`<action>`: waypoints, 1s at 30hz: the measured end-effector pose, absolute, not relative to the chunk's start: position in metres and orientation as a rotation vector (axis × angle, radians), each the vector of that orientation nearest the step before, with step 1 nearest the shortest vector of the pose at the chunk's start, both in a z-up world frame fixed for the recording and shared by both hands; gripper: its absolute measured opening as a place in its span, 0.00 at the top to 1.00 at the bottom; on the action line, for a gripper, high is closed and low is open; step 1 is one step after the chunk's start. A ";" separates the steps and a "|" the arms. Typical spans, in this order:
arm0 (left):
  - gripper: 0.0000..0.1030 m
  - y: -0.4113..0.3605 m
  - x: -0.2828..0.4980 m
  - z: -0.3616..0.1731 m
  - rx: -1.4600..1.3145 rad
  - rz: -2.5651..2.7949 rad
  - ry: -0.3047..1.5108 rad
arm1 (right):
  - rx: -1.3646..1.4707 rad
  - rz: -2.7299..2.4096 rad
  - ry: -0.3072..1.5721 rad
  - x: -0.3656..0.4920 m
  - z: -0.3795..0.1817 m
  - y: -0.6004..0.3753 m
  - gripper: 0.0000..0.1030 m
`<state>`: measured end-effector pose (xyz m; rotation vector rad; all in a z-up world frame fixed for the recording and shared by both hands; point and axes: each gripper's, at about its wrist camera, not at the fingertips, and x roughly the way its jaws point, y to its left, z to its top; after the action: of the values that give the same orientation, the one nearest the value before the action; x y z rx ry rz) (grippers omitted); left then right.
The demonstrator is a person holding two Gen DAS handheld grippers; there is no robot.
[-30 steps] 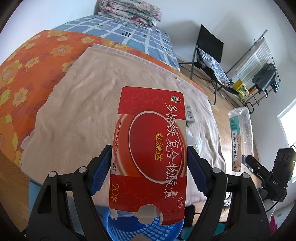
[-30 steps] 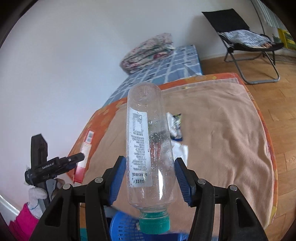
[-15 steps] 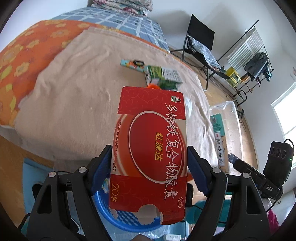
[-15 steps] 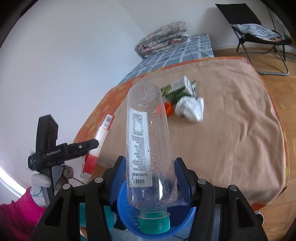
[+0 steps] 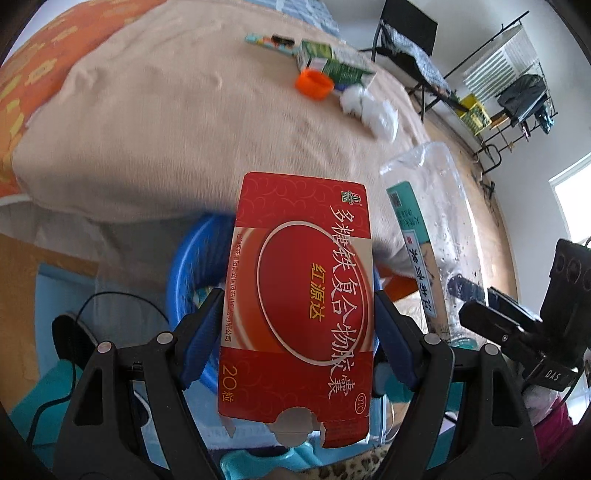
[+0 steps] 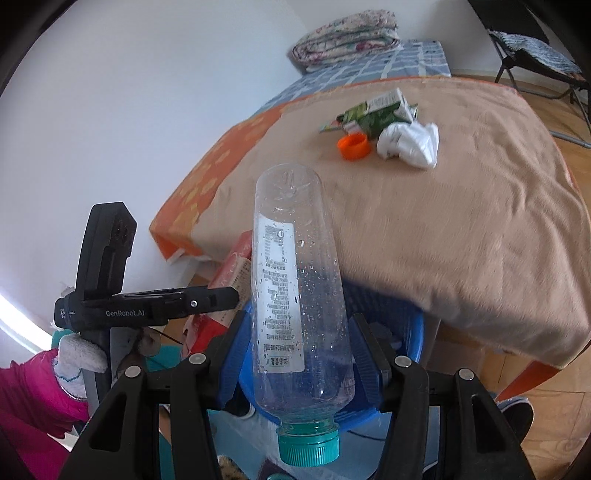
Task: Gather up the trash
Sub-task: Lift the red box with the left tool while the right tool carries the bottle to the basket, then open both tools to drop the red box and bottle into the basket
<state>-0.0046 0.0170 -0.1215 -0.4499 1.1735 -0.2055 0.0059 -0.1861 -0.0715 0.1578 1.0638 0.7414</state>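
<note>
My left gripper (image 5: 295, 325) is shut on a red medicine box (image 5: 299, 302), its blue pads pressing the box's two long sides. Below and behind the box sits a blue plastic basket (image 5: 184, 266) on the floor at the bed's edge. My right gripper (image 6: 299, 343) is shut on a clear plastic bottle (image 6: 299, 295), held upside down with its teal cap (image 6: 308, 443) towards the camera. The same basket (image 6: 402, 321) lies right under the bottle. In the right wrist view the left gripper (image 6: 166, 306) and its red box (image 6: 229, 273) hang close on the left.
On the tan blanket (image 6: 461, 221) lie an orange cap (image 6: 354, 146), a green carton (image 6: 376, 110) and a crumpled white wad (image 6: 410, 142). A black folding chair (image 5: 410, 33) and a wire rack (image 5: 509, 85) stand beyond the bed. A black cable (image 5: 74, 317) runs across the floor.
Both grippers have sunk and tilted downward, still holding the box and the bottle. The blue basket has come up into fuller view under them, and the bed's litter now shows.
</note>
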 end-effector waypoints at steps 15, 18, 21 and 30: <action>0.22 0.013 -0.025 -0.165 -0.426 -0.177 1.334 | 0.170 0.768 1.272 -0.008 -0.124 -0.170 0.45; 0.22 0.015 -0.025 -0.167 -0.426 -0.163 1.340 | 0.184 0.749 1.293 -0.004 -0.129 -0.172 0.45; 0.22 0.016 -0.023 -0.170 -0.427 -0.151 1.346 | 0.212 0.729 1.317 -0.001 -0.135 -0.175 0.45; 0.21 0.017 -0.018 -0.172 -0.443 -0.144 1.350 | 0.269 0.703 1.368 0.007 -0.145 -0.181 0.43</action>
<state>-0.0179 0.0165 -0.1721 -0.4428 1.3503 -0.1441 0.0068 -0.1806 -0.1447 0.2687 1.3677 0.7025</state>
